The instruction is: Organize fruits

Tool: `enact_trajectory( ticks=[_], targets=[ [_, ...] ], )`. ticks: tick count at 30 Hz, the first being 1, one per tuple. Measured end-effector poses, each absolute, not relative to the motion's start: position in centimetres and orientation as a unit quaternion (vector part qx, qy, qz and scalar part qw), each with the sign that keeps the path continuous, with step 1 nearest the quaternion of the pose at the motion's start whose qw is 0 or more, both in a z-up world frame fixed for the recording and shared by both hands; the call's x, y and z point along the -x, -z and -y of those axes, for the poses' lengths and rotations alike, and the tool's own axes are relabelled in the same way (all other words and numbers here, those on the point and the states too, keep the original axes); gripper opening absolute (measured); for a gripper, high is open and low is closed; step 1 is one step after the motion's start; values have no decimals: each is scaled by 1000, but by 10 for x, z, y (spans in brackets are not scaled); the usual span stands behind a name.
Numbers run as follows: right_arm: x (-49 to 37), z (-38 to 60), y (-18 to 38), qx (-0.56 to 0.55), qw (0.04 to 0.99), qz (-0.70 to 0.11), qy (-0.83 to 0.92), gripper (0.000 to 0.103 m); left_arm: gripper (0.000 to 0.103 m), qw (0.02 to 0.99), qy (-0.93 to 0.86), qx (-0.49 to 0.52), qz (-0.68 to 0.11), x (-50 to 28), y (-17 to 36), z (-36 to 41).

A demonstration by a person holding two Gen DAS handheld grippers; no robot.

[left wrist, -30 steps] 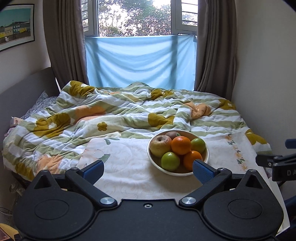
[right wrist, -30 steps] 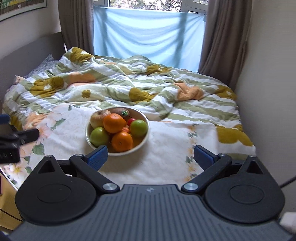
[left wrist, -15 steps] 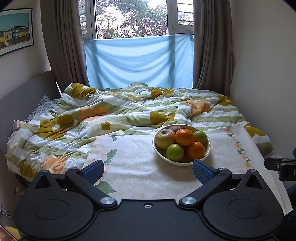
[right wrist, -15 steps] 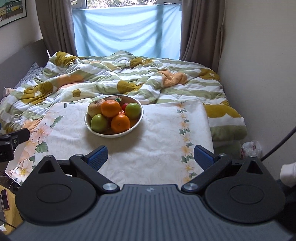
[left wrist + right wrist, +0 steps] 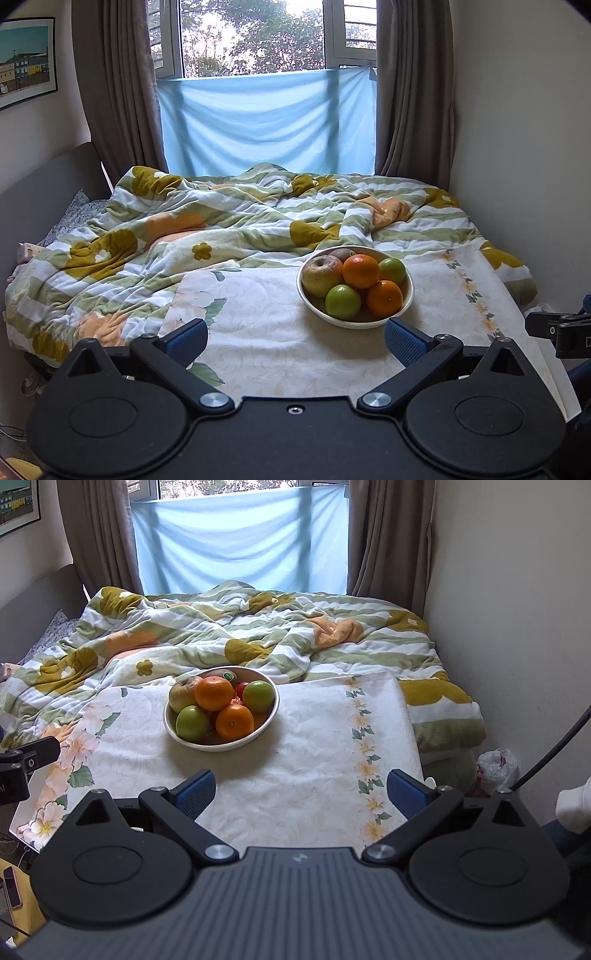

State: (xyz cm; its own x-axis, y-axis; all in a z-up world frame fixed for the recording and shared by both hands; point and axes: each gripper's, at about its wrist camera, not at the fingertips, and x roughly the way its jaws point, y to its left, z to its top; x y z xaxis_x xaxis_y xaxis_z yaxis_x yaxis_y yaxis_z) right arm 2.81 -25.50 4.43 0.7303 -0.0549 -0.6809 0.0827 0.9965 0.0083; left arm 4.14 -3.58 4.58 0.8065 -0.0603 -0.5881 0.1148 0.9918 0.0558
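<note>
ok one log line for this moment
left gripper: open, empty | right gripper: open, empty | fruit bowl: full, untouched, on floral cloth

Bowl (image 5: 406, 295) holding fruits (image 5: 360, 271) stands on the counter (image 5: 266, 332); behind the bowl lies the bed quilt (image 5: 221, 221), then the window (image 5: 266, 37).

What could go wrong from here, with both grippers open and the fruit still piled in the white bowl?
1. The fruit is heaped in the white round bowl; lifting the near orange could make the top orange roll off.
2. The bowl sits on a floral cloth-covered board on the bed, so a push might tip or slide it.
3. The left gripper and right gripper face the same bowl and may collide.
</note>
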Motion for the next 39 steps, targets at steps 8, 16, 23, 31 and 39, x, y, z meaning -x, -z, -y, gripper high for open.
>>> enact_trajectory(
  ticks=[8, 16, 23, 31, 39],
  targets=[
    [-28, 252, -43, -20, 930, -366, 35, 103, 103, 950, 48, -44, -306, -41, -46, 34],
    [-28, 252, -43, -21, 930, -366, 35, 103, 103, 950, 48, -45, -307, -42, -45, 33],
    [-28, 243, -42, -23, 929, -369, 34, 103, 103, 949, 48, -41, -310, -43, -45, 30],
    [-29, 242, -41, -23, 928, -369, 34, 103, 103, 948, 48, -41, -311, -43, -44, 29],
    [-28, 242, -41, -23, 928, -369, 34, 103, 103, 948, 47, -41, -311, -43, -44, 29]
  ],
)
